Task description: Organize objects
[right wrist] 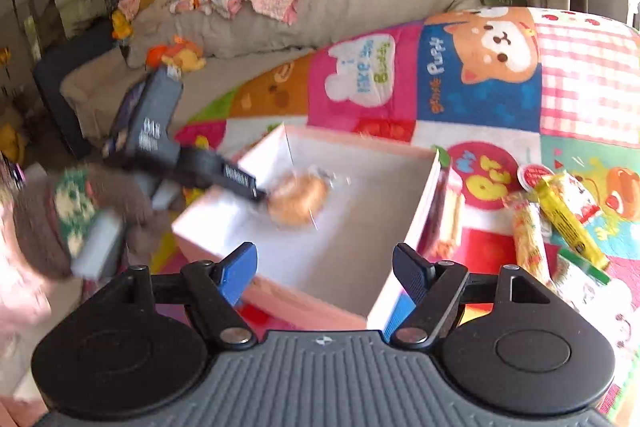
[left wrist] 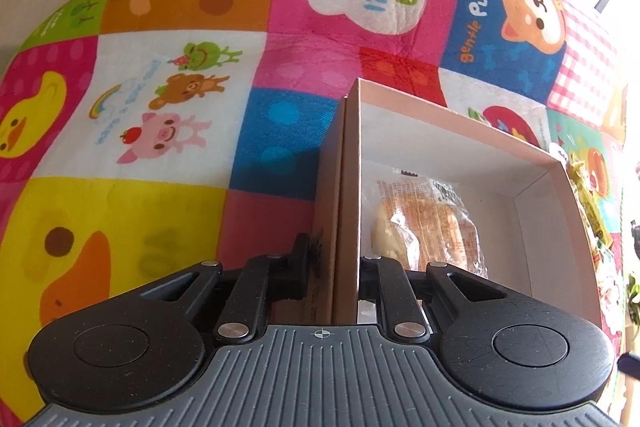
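While the left hand-held gripper pinches the near wall of the pink cardboard box, its jaws all but closed on the card, the right hand-held gripper hovers with jaws well apart and nothing between them, above the box's near corner. The box rests on a colourful cartoon play mat. Inside lies a wrapped bun, alone on the white bottom. Beside the box, on its right as the right wrist camera sees it, a heap of snack packets lies on the mat, just outside the wall. A grey sofa stands behind
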The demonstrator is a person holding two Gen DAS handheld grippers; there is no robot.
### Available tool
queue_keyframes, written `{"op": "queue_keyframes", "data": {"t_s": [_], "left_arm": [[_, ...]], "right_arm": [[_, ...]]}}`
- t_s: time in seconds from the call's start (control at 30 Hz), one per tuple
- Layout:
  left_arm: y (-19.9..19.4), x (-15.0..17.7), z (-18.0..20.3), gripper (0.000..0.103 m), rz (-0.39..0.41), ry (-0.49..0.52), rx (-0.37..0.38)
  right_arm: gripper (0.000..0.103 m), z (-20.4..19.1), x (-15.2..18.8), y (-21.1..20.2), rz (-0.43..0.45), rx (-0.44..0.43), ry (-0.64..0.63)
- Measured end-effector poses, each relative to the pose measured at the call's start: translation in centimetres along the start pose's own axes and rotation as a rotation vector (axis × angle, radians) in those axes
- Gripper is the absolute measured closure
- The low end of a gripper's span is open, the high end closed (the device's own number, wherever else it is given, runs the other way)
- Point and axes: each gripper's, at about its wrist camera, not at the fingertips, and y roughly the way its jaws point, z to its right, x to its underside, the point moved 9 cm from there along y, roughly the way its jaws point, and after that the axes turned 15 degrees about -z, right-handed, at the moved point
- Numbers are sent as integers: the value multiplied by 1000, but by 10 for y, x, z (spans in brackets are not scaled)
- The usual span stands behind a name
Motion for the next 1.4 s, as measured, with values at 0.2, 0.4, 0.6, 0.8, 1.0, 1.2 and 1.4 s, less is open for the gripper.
{"op": "queue_keyframes", "data": {"t_s": [0.2,0.4,0.6,0.8,1.0,1.2,1.4], "left_arm": [[6,-17,8,84,-19,6,0],[15,-49,16,85,-23,36,-21],[16,-51,18,83,-52,113,-10],[13,-42,21,79,-87,203,-30],[8,-30,21,75,-107,226,-29],[6,-17,22,76,-59,224,-43],[6,-19,22,81,-18,194,-67]], "right_arm": [[44,20,27,32,-90,95,18],[45,45,-6,45,-25,125,63],[42,83,-43,12,89,-90,212],[53,150,-65,50,18,-19,413],[69,166,-61,107,-92,-61,514],[81,158,-39,98,-131,-35,476],[81,136,2,65,-177,-29,413]]}}
